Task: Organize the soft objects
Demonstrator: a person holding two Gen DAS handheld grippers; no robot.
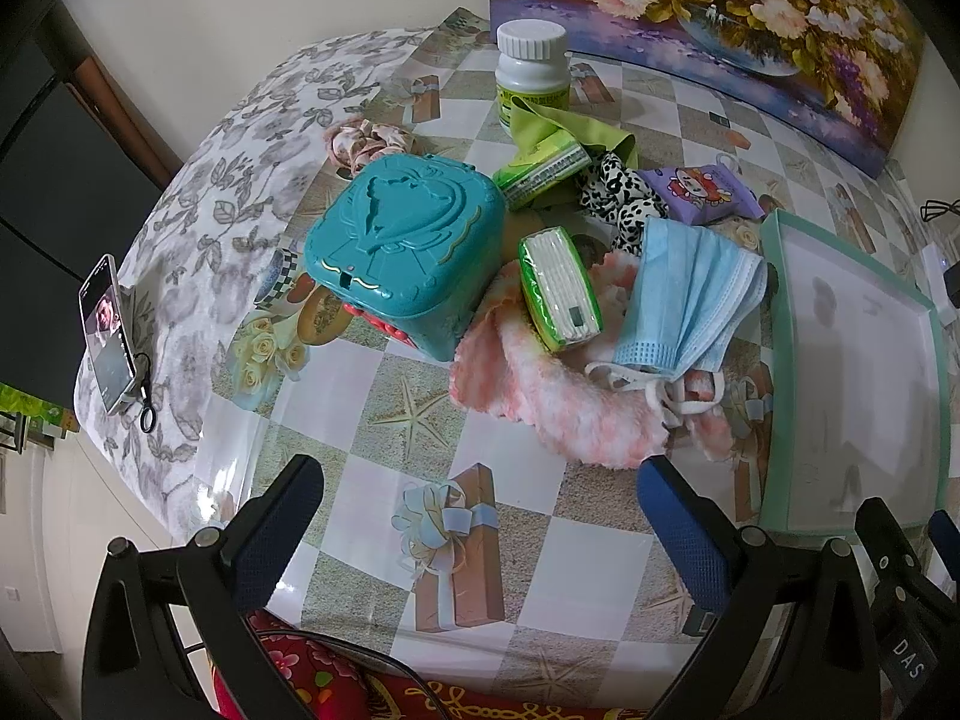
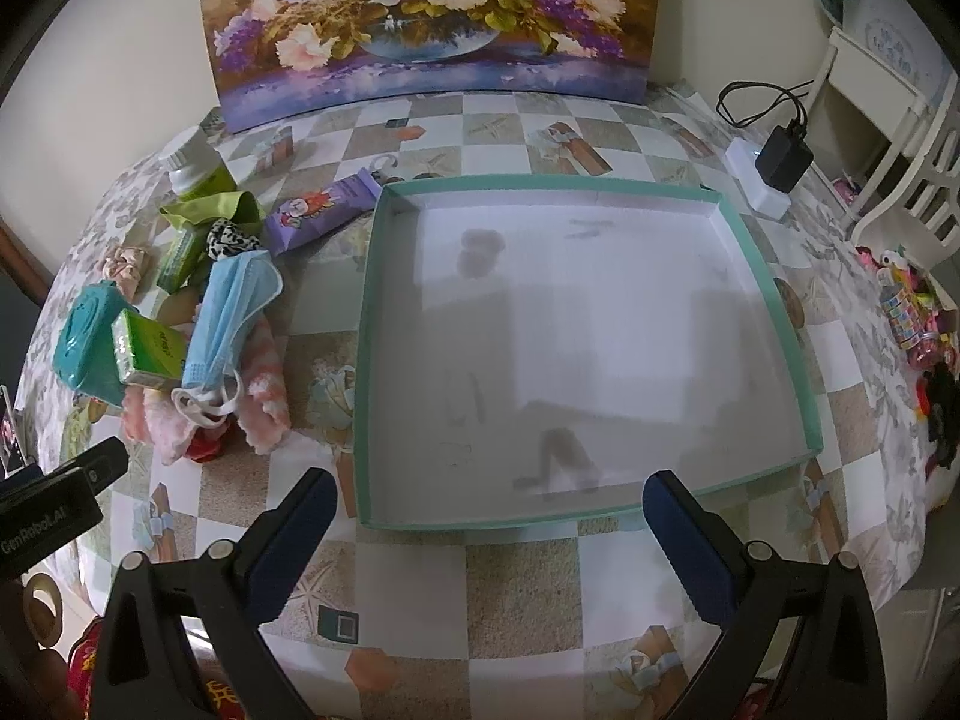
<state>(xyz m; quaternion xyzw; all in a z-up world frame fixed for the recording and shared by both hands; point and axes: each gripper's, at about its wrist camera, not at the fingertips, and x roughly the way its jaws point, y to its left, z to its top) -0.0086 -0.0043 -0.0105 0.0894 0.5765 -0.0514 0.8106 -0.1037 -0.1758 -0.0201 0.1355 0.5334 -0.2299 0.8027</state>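
Checkered tablecloth (image 2: 528, 594) with gift-box and starfish prints is covering the table you're working over, and a flower painting (image 2: 432, 18) is leaning against the wall at the back. Your teal-rimmed shallow box (image 2: 369, 324) is sitting open on the right side with nothing in it. Soft stuff is piling up just left of it: a pink fluffy sock or cloth (image 1: 558, 402), hard to tell which, is lying at the bottom of the heap, with blue face masks (image 1: 690, 294) draped over it and a green tissue pack (image 1: 561, 291) resting on its left part. A teal plastic case (image 1: 402, 246) is sitting tilted beside that pack. Behind, you're seeing a second green tissue pack (image 1: 543, 171), a black-and-white spotted fabric (image 1: 624, 192), a purple cartoon packet (image 1: 708, 189), a green cloth (image 1: 576, 129), a pink scrunchie (image 1: 366, 141) and a white-capped bottle (image 1: 531, 72).

Your left gripper (image 1: 480, 516) is hovering near the heap, fingers spread wide, gripping nothing. Your right gripper (image 2: 489, 522) is hanging over the box's near edge, also spread wide and carrying nothing.
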